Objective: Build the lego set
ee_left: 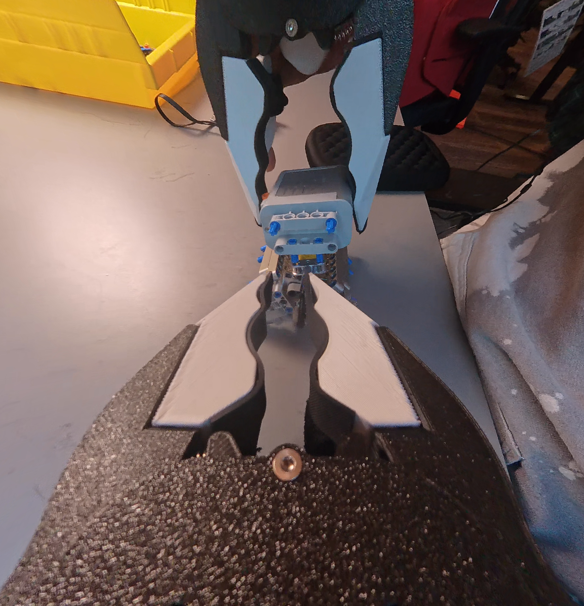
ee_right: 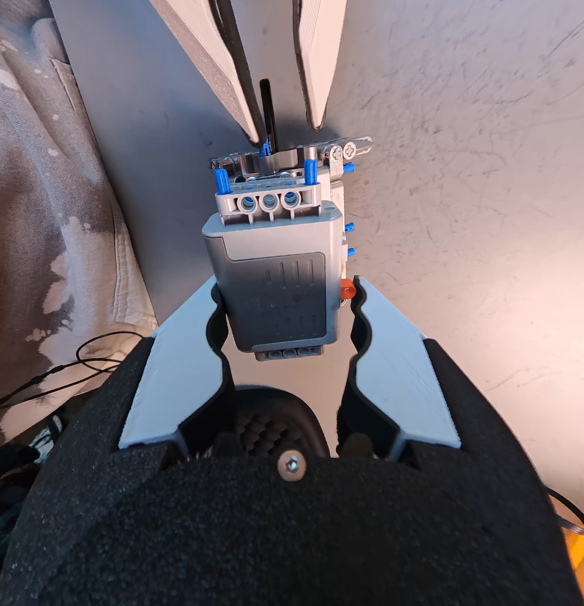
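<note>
Battery box [ee_right: 277, 282] (grey, from a construction-toy set): it hangs clear of the grey surface [ee_left: 120, 229], near that surface's edge, with a grey three-hole beam [ee_right: 267, 205] and blue pins [ee_right: 222, 180] at its forward end. That end meets a grey beam assembly [ee_right: 284, 160] with further blue pins and a black axle [ee_right: 267, 108] rising from it.

Right tongs [ee_right: 285, 283]: closed on the battery box, one pad against each long side. An orange tab [ee_right: 347, 290] sits between the box and one pad.

Left tongs [ee_left: 287, 282]: narrowed around the beam assembly from the opposite direction, tips just beside the axle. Whether the pads actually bear on the assembly cannot be told (the contact points are hidden by the parts).

Surroundings: a yellow bin [ee_left: 71, 49] stands at the far side of the surface with a black cord [ee_left: 176, 111] looped beside it. A mottled grey cloth [ee_left: 530, 328] lies along the edge, and a black chair seat [ee_left: 412, 157] sits beyond it.
</note>
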{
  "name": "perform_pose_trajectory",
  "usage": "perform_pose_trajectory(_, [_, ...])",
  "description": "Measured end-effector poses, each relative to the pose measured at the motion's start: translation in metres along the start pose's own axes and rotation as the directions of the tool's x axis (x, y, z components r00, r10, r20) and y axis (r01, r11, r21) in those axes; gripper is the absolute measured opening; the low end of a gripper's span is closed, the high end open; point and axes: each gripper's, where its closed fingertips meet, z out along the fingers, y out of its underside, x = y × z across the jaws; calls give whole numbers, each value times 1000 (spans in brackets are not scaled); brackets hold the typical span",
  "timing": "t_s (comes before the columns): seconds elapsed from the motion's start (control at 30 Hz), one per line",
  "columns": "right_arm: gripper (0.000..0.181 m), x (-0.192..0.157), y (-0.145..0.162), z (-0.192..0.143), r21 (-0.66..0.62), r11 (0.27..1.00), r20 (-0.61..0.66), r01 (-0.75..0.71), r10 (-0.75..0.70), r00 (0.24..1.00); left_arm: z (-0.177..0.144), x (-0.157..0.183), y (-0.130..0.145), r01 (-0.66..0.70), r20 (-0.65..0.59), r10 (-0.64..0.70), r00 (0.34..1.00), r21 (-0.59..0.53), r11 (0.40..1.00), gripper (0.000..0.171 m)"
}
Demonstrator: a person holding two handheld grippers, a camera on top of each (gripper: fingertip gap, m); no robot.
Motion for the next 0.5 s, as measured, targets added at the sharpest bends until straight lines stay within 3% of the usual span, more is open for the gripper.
perform_pose_trajectory(0.5, [75,1,4,2,-123,992,89,33,-22,996,-3,-16,-18,8,38,-10,999,73,997,17])
